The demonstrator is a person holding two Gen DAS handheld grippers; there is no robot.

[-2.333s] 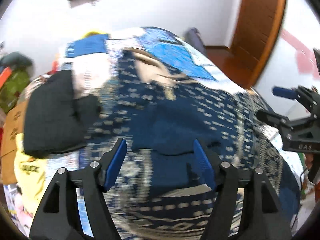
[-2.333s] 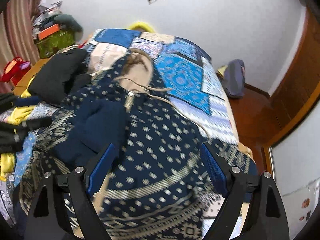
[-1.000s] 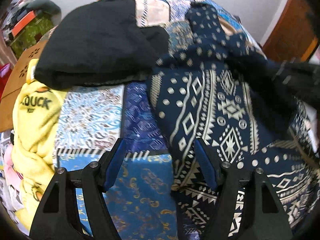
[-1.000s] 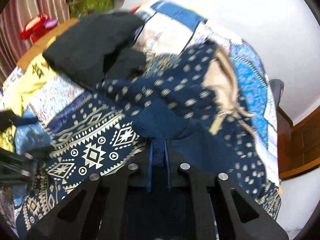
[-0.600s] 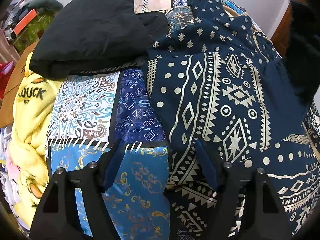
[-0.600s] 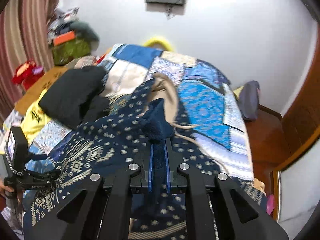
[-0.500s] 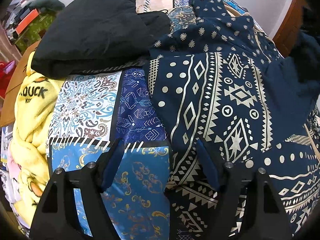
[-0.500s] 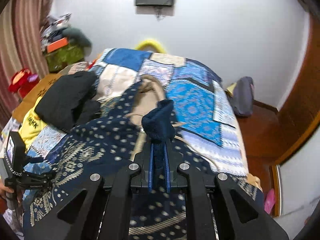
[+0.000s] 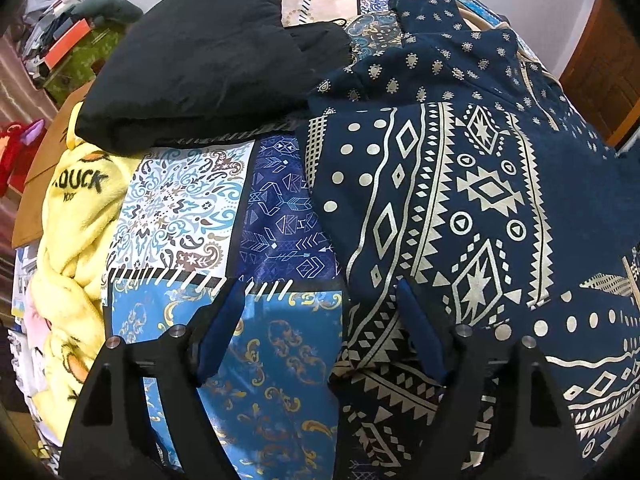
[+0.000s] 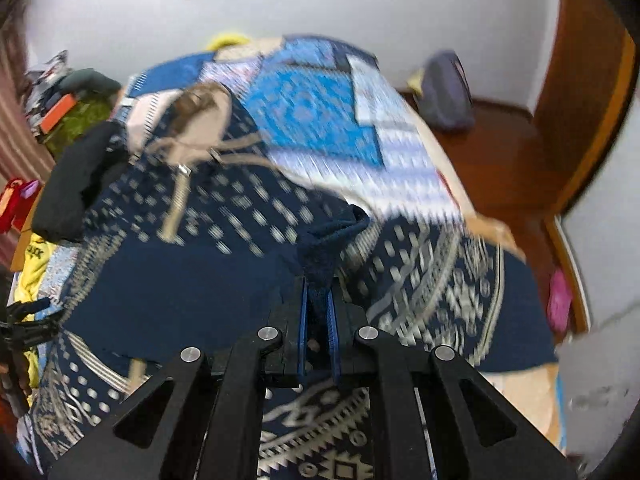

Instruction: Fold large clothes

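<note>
A large navy hooded garment with cream geometric print [image 9: 460, 200] lies spread on a patchwork bedspread [image 9: 180, 200]. My left gripper [image 9: 320, 320] is open and empty, low over the garment's left edge, one finger on each side of that edge. My right gripper [image 10: 318, 304] is shut on the garment's plain navy sleeve cuff [image 10: 328, 240] and holds it over the garment's body [image 10: 240, 208]. The beige-lined hood [image 10: 200, 120] lies toward the far end of the bed. The right wrist view is motion-blurred.
A folded black garment [image 9: 208, 60] lies on the bed at the far left, touching the navy garment's shoulder. A yellow fleece item [image 9: 72, 232] hangs at the left edge. Clutter [image 9: 72, 36] stands far left. A grey bag [image 10: 444, 92] sits on the wooden floor by the door [image 10: 584, 80].
My right gripper closed on the sleeve cuff, lifted it, and now has carried it rightward and down across the garment. My left gripper stays open at the garment's left edge.
</note>
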